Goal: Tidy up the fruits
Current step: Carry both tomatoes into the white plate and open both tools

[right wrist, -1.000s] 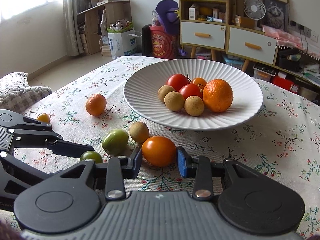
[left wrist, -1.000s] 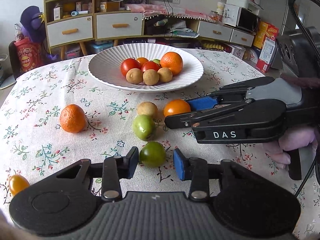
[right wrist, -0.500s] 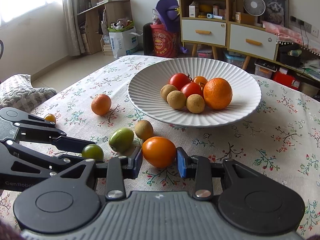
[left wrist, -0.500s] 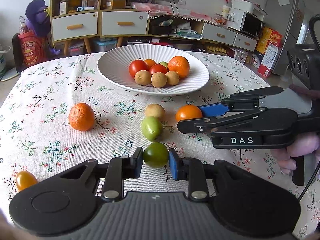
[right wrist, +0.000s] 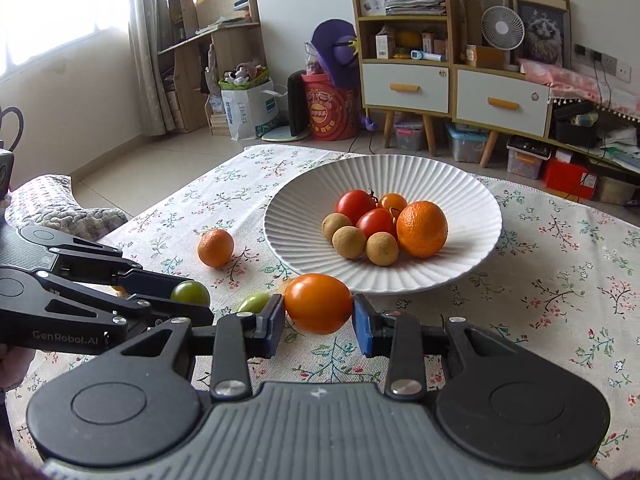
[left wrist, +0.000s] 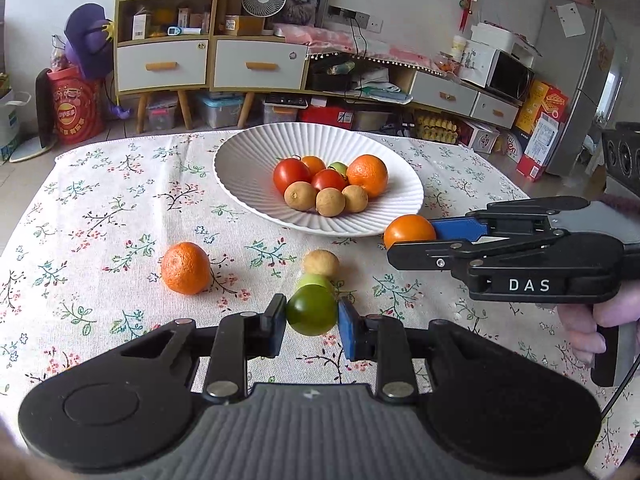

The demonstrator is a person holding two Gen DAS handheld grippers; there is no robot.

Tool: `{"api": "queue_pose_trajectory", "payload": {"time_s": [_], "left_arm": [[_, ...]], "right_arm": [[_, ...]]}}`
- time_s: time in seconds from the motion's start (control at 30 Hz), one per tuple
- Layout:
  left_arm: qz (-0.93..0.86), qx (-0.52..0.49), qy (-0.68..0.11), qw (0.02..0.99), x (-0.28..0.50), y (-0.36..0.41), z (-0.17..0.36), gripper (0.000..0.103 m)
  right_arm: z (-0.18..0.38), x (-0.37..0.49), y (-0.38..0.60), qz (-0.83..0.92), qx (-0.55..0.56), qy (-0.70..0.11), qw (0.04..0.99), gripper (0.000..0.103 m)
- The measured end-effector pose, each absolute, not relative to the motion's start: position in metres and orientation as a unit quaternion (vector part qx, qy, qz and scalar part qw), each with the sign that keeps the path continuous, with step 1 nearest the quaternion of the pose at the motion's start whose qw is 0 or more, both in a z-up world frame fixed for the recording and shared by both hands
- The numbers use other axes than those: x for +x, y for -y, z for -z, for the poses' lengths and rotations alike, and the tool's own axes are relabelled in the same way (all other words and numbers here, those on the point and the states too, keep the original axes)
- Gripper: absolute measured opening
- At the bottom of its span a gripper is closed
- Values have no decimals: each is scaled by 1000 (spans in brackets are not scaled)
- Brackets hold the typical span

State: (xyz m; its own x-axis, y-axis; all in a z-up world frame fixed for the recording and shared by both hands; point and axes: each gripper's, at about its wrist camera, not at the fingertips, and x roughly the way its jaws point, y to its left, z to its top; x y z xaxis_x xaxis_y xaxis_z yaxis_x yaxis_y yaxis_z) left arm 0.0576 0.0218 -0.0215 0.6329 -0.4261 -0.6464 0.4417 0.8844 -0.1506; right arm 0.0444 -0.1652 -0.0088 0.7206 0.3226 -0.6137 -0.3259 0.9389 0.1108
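My left gripper (left wrist: 312, 322) is shut on a dark green tomato (left wrist: 311, 309) and holds it above the tablecloth; the tomato also shows in the right wrist view (right wrist: 190, 292). My right gripper (right wrist: 319, 314) is shut on an orange tomato (right wrist: 319, 303), lifted near the front rim of the white ribbed plate (right wrist: 476, 216); the tomato also shows in the left wrist view (left wrist: 408, 230). The plate (left wrist: 240, 168) holds red tomatoes, an orange and several brown longans. A tangerine (left wrist: 185, 268), a longan (left wrist: 321, 263) and a light green fruit (left wrist: 314, 279) lie on the cloth.
The table has a floral cloth (left wrist: 100, 208). Its far edge faces cabinets (left wrist: 160, 66) and floor clutter. A grey cushioned seat (right wrist: 48, 208) is at the table's left in the right wrist view.
Both grippers closed on their fruit and rose off the cloth. The left lifted the dark green tomato; the right lifted the orange tomato toward the plate.
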Motion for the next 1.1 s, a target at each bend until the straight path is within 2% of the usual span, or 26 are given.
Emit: {"api": "queue_pose_trajectory", "payload": {"time_s": [0.53, 1.1], "left_arm": [[218, -17, -355, 909, 95, -11, 6, 25], [204, -58, -376, 902, 180, 18, 5, 25]], "right_arm": [[1, 76, 196, -123, 35, -311, 942, 33], [5, 122, 212, -105, 50, -304, 946, 33]]}}
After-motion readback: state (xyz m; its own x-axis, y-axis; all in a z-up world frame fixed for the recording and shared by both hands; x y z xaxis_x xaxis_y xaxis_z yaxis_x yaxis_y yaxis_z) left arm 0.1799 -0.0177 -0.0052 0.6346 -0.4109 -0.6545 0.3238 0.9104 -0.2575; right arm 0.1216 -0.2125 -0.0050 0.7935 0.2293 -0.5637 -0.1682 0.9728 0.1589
